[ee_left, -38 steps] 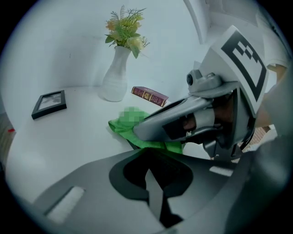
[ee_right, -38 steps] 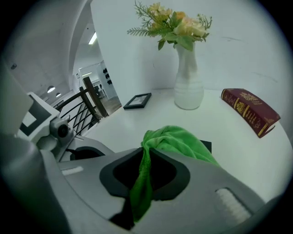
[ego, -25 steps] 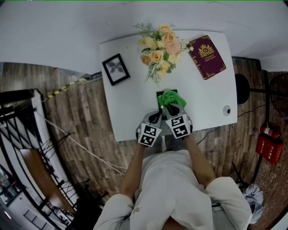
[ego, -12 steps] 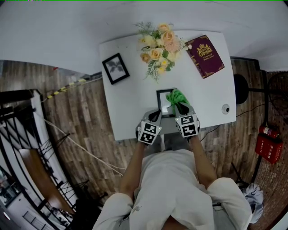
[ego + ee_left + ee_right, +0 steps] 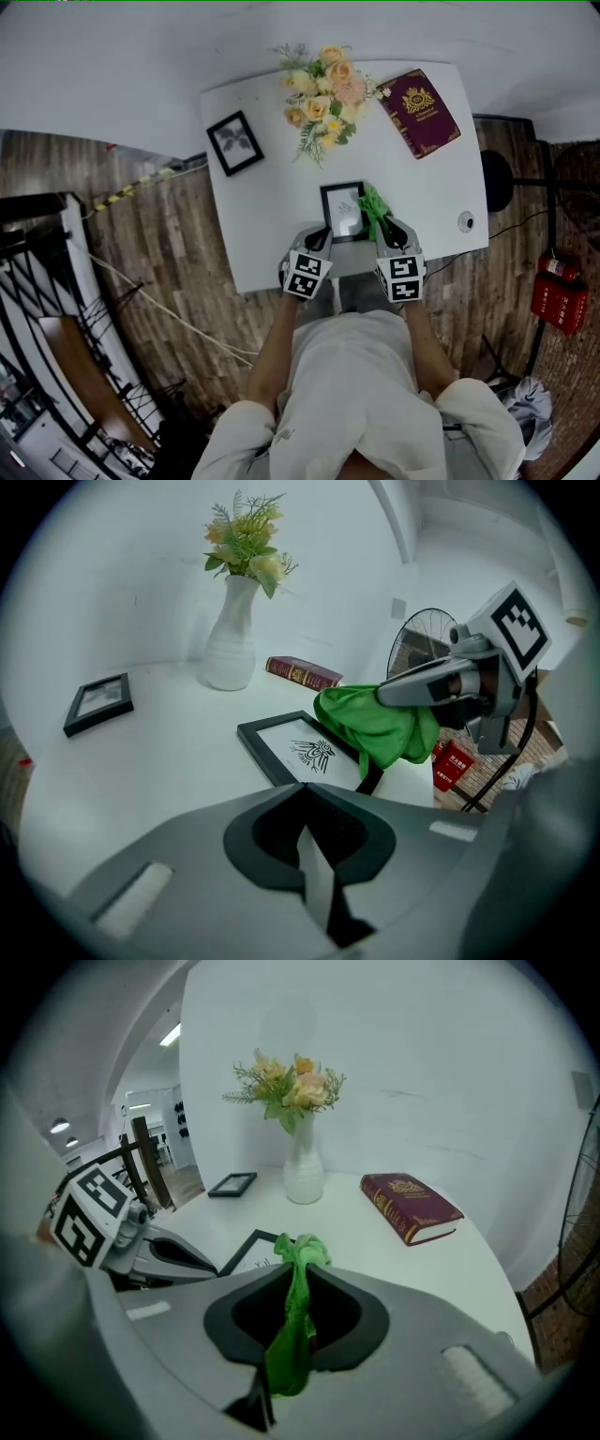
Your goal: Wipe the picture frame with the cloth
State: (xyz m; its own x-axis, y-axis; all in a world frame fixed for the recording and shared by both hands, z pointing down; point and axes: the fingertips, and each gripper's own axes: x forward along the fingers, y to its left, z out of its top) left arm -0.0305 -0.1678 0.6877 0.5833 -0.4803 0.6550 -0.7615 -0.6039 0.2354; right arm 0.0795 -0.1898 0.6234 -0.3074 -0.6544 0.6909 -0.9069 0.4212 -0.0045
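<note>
Our right tongs (image 5: 301, 1267) pinch a crumpled green cloth (image 5: 374, 201), left tongs (image 5: 302, 797) clenched empty; the black rectangular picture frame (image 5: 343, 210) runs lengthwise up-frame.

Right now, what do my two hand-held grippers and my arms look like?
The left hand-held gripper and the right hand-held gripper are grey moulded shells with a dark recess tapering toward the jaws. Each carries a white cube with black square markers. The person wears a pale short-sleeved shirt.

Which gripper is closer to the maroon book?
Right. The right gripper, holding the green cloth, is on the maroon book's side of the picture frame; the left gripper is across the frame, farther away.
</note>
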